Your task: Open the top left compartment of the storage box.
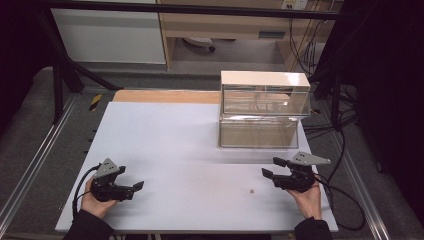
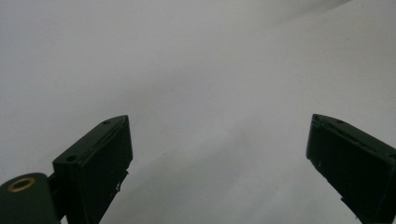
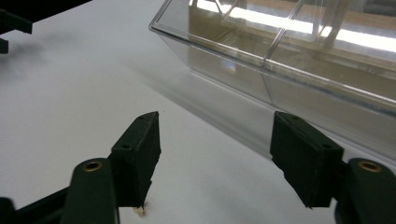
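A person's hands hold two black grippers over a white table (image 1: 175, 150). At the near left, my left gripper (image 1: 134, 190) points right. Its jaws stand wide apart over bare white surface in the left gripper view, left gripper (image 2: 219, 154) holding nothing. At the near right, my right gripper (image 1: 270, 167) points left, a little above the table. Its jaws are apart with nothing between them, right gripper (image 3: 215, 144). A small tan bit (image 1: 252, 191) lies on the table near it, and that tan bit (image 3: 140, 211) peeks out under one jaw in the right gripper view.
A clear plastic two-tier box (image 1: 260, 117) with a beige top stands at the back right of the table; the clear box's lower wall (image 3: 289, 79) lies just beyond my right gripper. Black cables (image 1: 345, 200) trail off the table's right edge. A wooden strip (image 1: 165, 96) runs along the far edge.
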Tool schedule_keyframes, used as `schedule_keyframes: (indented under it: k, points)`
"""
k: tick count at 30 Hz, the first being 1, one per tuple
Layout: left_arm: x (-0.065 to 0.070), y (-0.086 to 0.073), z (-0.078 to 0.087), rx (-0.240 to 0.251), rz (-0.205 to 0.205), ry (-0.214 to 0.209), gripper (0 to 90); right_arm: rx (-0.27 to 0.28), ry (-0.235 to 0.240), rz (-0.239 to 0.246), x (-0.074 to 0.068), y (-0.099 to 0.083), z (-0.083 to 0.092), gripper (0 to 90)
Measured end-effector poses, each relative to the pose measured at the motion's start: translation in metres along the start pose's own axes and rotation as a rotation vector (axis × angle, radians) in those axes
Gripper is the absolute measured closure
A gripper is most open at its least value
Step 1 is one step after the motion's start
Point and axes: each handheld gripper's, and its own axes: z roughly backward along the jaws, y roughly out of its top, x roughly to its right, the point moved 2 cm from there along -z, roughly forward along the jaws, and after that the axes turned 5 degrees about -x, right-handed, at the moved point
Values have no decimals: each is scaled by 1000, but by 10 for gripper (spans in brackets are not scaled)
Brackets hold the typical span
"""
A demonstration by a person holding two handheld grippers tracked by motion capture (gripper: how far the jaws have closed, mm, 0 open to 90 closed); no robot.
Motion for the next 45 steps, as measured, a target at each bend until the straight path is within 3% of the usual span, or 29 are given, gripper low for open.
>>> schedule_keyframes:
  k: [18, 30, 36, 45]
  points:
    - [0, 0, 0, 1, -2, 7, 72, 76, -54, 31, -5, 36, 0, 729]
    - [1, 0, 0, -2, -5, 9, 73, 133, -95, 34, -1, 64, -6, 899]
    - [1, 0, -1, -3, -6, 10, 73, 183, -105, 19, 3, 76, -10, 900]
    - [1, 0, -1, -3, -7, 12, 74, 211, -121, 13, 9, 95, -18, 900]
